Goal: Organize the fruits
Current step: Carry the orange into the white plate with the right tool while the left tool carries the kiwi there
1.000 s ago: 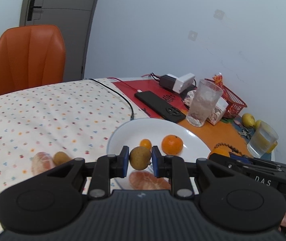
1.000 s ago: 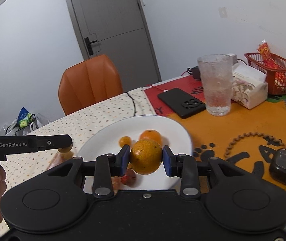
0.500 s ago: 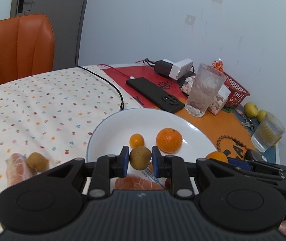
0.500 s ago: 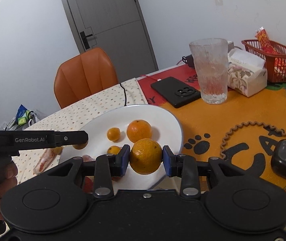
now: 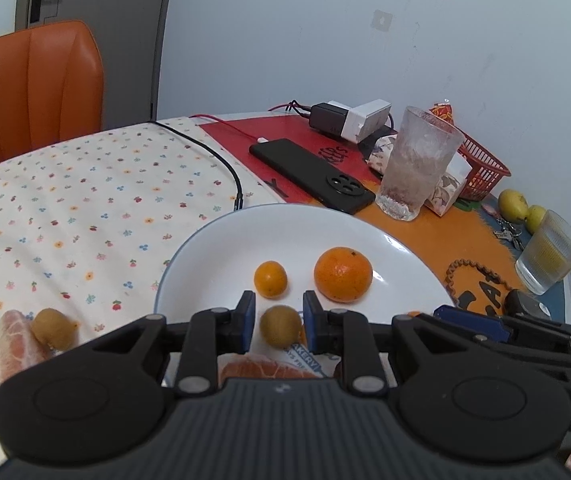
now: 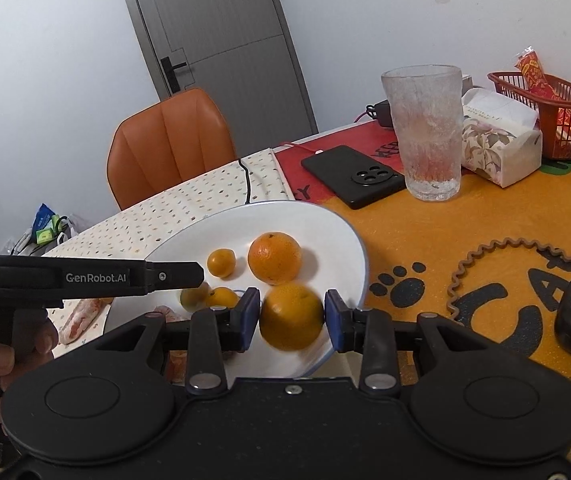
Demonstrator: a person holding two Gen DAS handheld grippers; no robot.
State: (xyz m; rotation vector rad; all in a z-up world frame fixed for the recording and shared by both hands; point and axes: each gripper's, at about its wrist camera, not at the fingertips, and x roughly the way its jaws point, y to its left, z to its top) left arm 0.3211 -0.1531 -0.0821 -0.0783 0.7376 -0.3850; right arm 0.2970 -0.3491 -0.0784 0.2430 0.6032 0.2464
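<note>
A white plate [image 5: 221, 240] holds a large orange [image 5: 343, 273] and a small orange [image 5: 270, 279]. My left gripper [image 5: 278, 323] is open over the plate; a small brownish-green fruit [image 5: 280, 325] sits between its jaws with gaps on both sides. My right gripper [image 6: 292, 319] is open at the plate's near rim [image 6: 359, 276]; a blurred orange [image 6: 291, 317] lies between its jaws, apart from the pads. A second brownish fruit [image 5: 52, 328] and a peeled citrus piece [image 5: 15, 346] lie on the tablecloth at left.
A frosted glass [image 5: 417, 168], black phone [image 5: 312, 175], chargers [image 5: 349, 120], red basket [image 5: 481, 168], tissue pack [image 6: 497, 140], a small glass [image 5: 549, 258], two lemons [image 5: 519, 204] and a bead string [image 6: 517, 276] stand right of the plate. An orange chair [image 5: 29, 84] is behind the table.
Both grippers have opened. The brownish-green fruit and the orange are released over the plate; the orange is blurred and sits lower between the right jaws. Both grippers moved closer over the plate.
</note>
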